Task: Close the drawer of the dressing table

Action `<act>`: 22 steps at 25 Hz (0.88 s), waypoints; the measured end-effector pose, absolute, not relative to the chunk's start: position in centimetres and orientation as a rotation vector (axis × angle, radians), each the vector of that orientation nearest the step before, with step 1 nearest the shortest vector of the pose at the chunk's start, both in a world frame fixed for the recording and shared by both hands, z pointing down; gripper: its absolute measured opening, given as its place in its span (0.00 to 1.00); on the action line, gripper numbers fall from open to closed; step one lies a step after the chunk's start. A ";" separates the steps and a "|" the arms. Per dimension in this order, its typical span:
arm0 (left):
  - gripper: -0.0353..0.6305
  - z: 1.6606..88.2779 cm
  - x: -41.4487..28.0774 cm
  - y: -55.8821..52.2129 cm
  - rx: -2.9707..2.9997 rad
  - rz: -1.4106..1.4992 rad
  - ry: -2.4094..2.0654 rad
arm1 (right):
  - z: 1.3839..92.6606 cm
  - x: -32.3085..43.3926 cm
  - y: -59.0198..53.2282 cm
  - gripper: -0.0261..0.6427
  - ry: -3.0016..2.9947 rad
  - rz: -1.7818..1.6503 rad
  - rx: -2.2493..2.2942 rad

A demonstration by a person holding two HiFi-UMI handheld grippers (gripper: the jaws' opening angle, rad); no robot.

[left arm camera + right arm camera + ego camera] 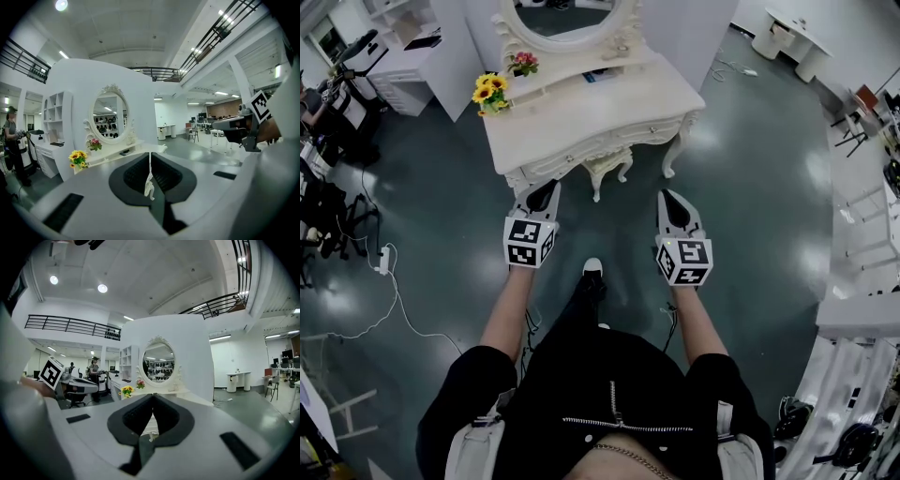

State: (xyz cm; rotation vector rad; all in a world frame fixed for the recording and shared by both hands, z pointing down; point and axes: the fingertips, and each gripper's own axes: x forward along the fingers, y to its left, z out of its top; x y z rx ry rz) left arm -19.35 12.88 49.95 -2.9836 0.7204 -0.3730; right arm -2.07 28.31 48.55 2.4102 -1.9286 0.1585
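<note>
The white dressing table [609, 103] with an oval mirror [565, 19] stands ahead of me on the dark floor. Its carved drawer front [581, 155] faces me; I cannot tell whether the drawer stands out. My left gripper [546, 189] hovers just short of the table's front left, jaws shut and empty. My right gripper [672, 199] is level with it, below the table's right leg [668, 157], also shut and empty. In the left gripper view the left gripper [150, 153] points at the table [122, 154]. The right gripper [153, 397] points at the table [183, 394] too.
Yellow flowers [490, 92] and pink flowers [523, 62] stand on the table top's left side. A white cable and power strip [384, 261] lie on the floor at left. Desks and chairs [337, 84] crowd the far left. My shoe [592, 268] is between the grippers.
</note>
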 end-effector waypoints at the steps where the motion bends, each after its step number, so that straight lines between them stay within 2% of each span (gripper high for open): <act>1: 0.10 50.0 -18.6 11.8 -2.985 -0.372 0.720 | 48.7 -1.4 27.4 0.03 -1.927 0.163 2.406; 12: 0.10 49.3 -10.6 -1.5 -3.014 -0.346 0.723 | 47.2 6.3 14.0 0.03 -1.903 0.165 2.382; 22: 0.10 49.5 -7.3 -10.3 -3.021 -0.364 0.741 | 46.9 9.7 4.8 0.03 -1.921 0.177 2.352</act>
